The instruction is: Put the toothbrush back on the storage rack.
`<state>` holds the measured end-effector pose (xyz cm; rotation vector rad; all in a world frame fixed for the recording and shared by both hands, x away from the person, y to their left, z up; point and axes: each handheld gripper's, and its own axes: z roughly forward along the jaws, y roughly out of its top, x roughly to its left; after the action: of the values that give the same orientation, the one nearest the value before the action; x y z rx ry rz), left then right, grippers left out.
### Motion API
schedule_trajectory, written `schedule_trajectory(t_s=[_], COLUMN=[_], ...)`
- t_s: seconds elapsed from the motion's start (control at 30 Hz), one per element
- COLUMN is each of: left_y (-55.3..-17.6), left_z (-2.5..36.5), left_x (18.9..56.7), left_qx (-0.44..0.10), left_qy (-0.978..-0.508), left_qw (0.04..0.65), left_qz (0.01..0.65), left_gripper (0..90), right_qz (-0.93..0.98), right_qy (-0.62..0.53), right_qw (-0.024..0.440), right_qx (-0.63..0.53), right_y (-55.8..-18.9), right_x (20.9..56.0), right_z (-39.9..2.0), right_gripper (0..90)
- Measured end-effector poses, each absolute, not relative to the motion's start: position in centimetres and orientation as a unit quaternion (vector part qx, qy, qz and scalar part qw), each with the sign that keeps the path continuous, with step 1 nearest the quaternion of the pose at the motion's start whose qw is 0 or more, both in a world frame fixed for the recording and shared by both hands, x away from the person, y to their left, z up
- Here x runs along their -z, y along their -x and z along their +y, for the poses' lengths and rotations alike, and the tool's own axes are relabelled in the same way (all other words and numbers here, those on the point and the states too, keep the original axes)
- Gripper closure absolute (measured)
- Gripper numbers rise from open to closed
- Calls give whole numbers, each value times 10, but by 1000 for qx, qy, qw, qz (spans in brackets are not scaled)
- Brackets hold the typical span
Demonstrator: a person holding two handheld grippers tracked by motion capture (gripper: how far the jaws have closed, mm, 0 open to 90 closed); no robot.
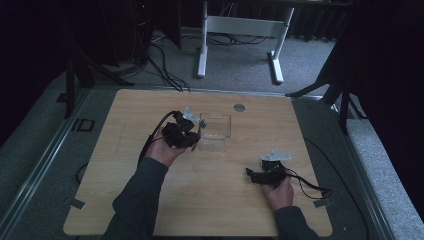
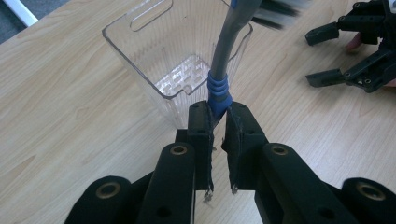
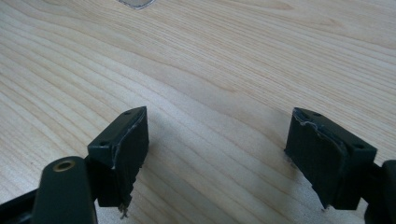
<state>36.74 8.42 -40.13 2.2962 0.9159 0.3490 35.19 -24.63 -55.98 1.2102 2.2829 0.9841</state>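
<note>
While L gripper [image 2: 218, 119] jaws pinch toothbrush [image 2: 224, 60] handle at frame centre, head over clear bin [image 2: 140, 56] rim, tilt it upright, lower inside, then release. R gripper [image 3: 217, 154] jaws spread, empty, lower right on bench [image 1: 210, 200]; keep clear.

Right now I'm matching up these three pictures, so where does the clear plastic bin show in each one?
High view: the clear bin stands on the table just above centre, beside the left gripper.
Left gripper view: upper middle, right behind the brush that the shut jaws grip.
Right gripper view: a clear corner at the top edge, most likely the bin's.
Shared landmark: the light wood-grain tabletop.
</note>
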Motion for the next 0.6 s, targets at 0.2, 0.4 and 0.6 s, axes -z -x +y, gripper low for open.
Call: schedule_trajectory(t_s=[0.2, 0.4, 0.6], left_y=[-368, -368, -368], left_z=[84, 83, 82], left_x=[400, 398, 397], left_qx=[-131, -129, -130], left_qy=[-871, -871, -869], left_qw=[322, 326, 329], left_qz=[347, 345, 345], left_gripper=[809, 809, 809], right_qz=[811, 811, 811], right_qy=[-430, -430, -430], right_qw=[187, 187, 187], right_qx=[-349, -349, -349], right_y=[-352, -352, -352], right_x=[560, 560, 560], right_z=[-246, -246, -246], right_gripper=[210, 210, 210])
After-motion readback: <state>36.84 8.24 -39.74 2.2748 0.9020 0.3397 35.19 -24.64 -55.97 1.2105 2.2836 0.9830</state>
